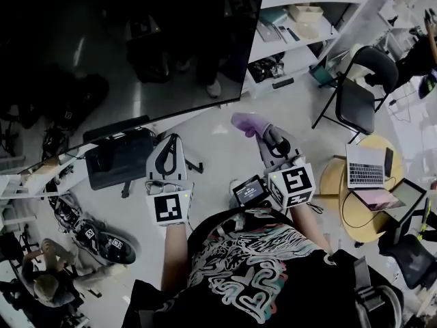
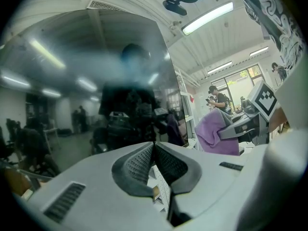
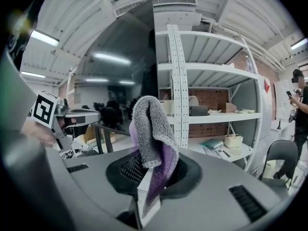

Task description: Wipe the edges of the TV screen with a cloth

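Note:
A large dark TV screen (image 1: 130,53) fills the upper left of the head view, and its glossy face (image 2: 91,90) reflects the room in the left gripper view. My right gripper (image 1: 263,137) is shut on a purple and grey cloth (image 1: 250,123), held just below the screen's lower right corner. The cloth (image 3: 153,134) stands folded up out of the closed jaws in the right gripper view. My left gripper (image 1: 168,150) is shut with nothing in it, its tips near the screen's bottom edge. The cloth (image 2: 217,136) also shows at the right of the left gripper view.
White metal shelving (image 1: 300,26) with boxes stands right of the TV. A black folding chair (image 1: 358,91) and a round table with a laptop (image 1: 365,166) are at the right. A dark case (image 1: 119,159) and cables lie on the floor under the screen.

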`<state>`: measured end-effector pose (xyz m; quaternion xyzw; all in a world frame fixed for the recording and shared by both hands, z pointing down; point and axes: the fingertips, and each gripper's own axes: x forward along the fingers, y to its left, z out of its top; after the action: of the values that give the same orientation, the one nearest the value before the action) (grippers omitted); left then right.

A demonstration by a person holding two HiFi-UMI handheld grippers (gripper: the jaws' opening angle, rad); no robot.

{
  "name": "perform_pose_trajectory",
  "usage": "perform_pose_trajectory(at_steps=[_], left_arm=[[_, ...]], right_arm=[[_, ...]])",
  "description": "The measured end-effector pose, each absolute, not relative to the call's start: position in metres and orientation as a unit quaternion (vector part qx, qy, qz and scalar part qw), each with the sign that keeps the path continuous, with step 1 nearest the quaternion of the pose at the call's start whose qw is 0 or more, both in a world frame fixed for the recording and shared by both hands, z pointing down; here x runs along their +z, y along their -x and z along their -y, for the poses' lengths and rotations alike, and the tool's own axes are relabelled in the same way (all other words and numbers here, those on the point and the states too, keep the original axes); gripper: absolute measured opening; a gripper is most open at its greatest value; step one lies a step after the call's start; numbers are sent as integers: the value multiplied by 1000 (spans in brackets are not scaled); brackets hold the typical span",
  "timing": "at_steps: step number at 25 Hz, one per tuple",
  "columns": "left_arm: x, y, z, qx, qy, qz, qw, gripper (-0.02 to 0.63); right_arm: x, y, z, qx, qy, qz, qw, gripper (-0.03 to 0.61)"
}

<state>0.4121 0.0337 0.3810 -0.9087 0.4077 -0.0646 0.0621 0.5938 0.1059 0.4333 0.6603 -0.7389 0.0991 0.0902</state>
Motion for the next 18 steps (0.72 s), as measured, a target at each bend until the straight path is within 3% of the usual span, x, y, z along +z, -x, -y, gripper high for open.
perform_pose_trajectory(at_steps=[18], left_arm=[[397, -423, -8, -82, 892, -441, 56, 21]], right_arm=[[458, -601, -58, 110, -614, 774, 104, 78]])
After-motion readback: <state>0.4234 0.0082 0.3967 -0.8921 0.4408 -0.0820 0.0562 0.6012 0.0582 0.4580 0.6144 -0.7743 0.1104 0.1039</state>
